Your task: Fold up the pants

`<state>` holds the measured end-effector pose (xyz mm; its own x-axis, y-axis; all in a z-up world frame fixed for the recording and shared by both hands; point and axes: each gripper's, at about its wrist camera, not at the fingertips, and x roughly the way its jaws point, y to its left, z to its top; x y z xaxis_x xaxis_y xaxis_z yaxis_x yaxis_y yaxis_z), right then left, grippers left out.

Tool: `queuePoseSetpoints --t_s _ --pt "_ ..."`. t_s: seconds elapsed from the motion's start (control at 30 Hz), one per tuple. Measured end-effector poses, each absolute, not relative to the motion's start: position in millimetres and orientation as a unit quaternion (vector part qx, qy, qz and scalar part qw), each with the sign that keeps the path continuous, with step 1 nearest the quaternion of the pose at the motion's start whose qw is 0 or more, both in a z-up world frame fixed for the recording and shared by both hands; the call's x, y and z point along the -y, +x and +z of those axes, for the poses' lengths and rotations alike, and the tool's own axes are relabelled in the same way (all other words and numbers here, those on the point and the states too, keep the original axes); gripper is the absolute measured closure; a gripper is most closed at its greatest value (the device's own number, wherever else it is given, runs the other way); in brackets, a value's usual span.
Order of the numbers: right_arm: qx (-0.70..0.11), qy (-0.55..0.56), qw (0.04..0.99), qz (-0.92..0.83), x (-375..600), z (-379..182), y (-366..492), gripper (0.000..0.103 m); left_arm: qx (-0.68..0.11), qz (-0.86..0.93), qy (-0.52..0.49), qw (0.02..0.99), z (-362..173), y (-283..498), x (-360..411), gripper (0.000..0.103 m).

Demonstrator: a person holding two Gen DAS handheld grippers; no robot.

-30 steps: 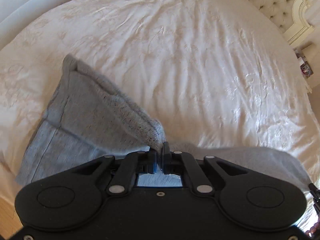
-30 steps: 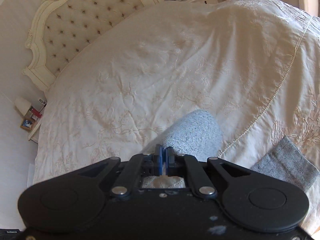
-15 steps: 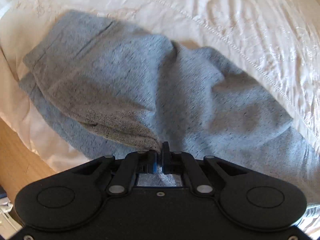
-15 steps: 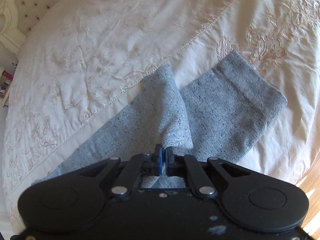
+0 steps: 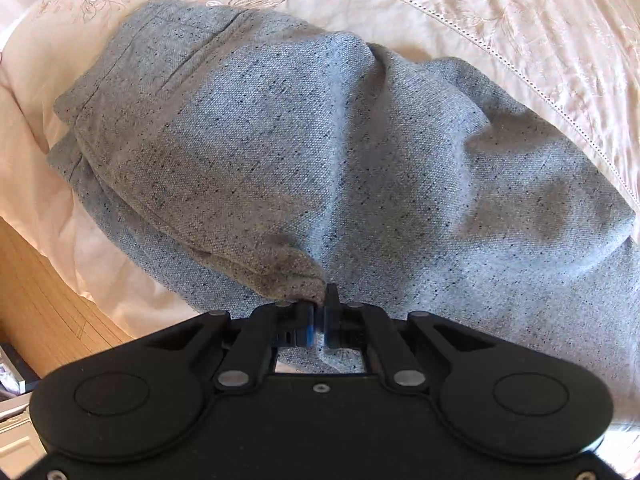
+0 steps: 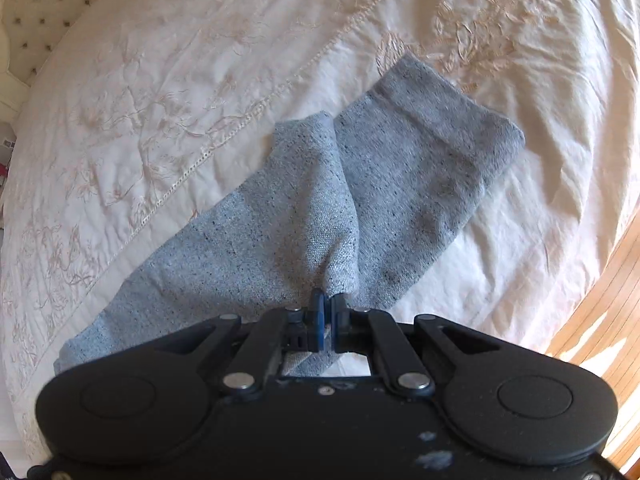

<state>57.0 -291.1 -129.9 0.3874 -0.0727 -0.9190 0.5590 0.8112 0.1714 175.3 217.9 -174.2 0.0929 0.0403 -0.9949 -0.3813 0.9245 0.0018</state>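
Grey speckled pants (image 5: 320, 152) lie on a cream embroidered bedspread (image 5: 520, 20), with one layer folded over another. My left gripper (image 5: 319, 307) points down and is shut on a bunched corner of the upper layer at its near edge. In the right wrist view the pants' leg end (image 6: 424, 152) shows its hemmed cuff, and a raised fold (image 6: 320, 216) runs down to my right gripper (image 6: 327, 307), which is shut on that cloth. The pinched cloth itself is mostly hidden between the pads.
The bedspread (image 6: 160, 100) hangs over the bed's edge, with wooden floor below it at the lower left (image 5: 40, 300) and at the right (image 6: 600, 300). A tufted headboard (image 6: 32, 4) stands at the far left corner.
Both grippers have come down toward the bed with the cloth in them. The lifted layer has settled over the lower one, and the pants now fill much more of both views.
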Motion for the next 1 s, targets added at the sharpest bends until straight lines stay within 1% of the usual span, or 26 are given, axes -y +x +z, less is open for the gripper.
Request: queuePoseSetpoints --t_s 0.07,0.1,0.2,0.27,0.37,0.4,0.47,0.53,0.63,0.8,0.9,1.0 --pt "-0.511 0.101 0.845 -0.118 244.5 -115.4 78.4 0.098 -0.663 0.143 -0.124 0.724 -176.9 180.4 -215.0 0.097" --pt "-0.513 0.082 0.852 -0.071 224.7 -113.6 86.5 0.098 -0.665 0.141 -0.122 0.723 -178.5 183.2 -213.8 0.097" --pt "-0.54 0.124 0.832 0.034 180.6 -123.7 105.5 0.099 -0.672 0.134 -0.106 0.721 -181.2 186.6 -210.3 0.097" --pt "-0.556 0.128 0.82 0.051 162.6 -136.1 111.2 0.097 -0.676 0.133 -0.104 0.718 -182.0 193.1 -207.8 0.097" --pt "-0.584 0.177 0.791 0.046 166.1 -151.4 109.5 0.088 -0.681 0.13 -0.108 0.713 -183.8 203.7 -207.8 0.097" --pt "-0.587 0.195 0.785 0.037 173.2 -152.7 106.4 0.086 -0.682 0.129 -0.108 0.712 -182.8 203.6 -205.2 0.097" --pt "-0.582 0.219 0.783 0.012 189.3 -151.1 97.9 0.079 -0.684 0.126 -0.109 0.71 -182.3 201.7 -205.6 0.097" --pt "-0.574 0.243 0.782 -0.014 209.6 -148.1 88.5 0.074 -0.687 0.125 -0.109 0.708 -182.9 202.1 -207.5 0.097" --pt "-0.553 0.299 0.774 -0.065 240.9 -147.9 78.5 0.072 -0.691 0.122 -0.102 0.705 -192.2 204.9 -208.7 0.097" --pt "-0.503 0.371 0.767 -0.142 283.9 -158.1 78.2 0.07 -0.697 0.12 -0.096 0.701 -190.2 209.9 -207.2 0.097" --pt "-0.497 0.411 0.751 -0.144 300.6 -174.2 89.1 0.069 -0.699 0.119 -0.092 0.699 -187.8 212.7 -206.2 0.097" --pt "-0.511 0.438 0.729 -0.124 306.8 -194.0 99.3 0.068 -0.699 0.122 -0.091 0.699 -187.6 213.6 -204.7 0.097"
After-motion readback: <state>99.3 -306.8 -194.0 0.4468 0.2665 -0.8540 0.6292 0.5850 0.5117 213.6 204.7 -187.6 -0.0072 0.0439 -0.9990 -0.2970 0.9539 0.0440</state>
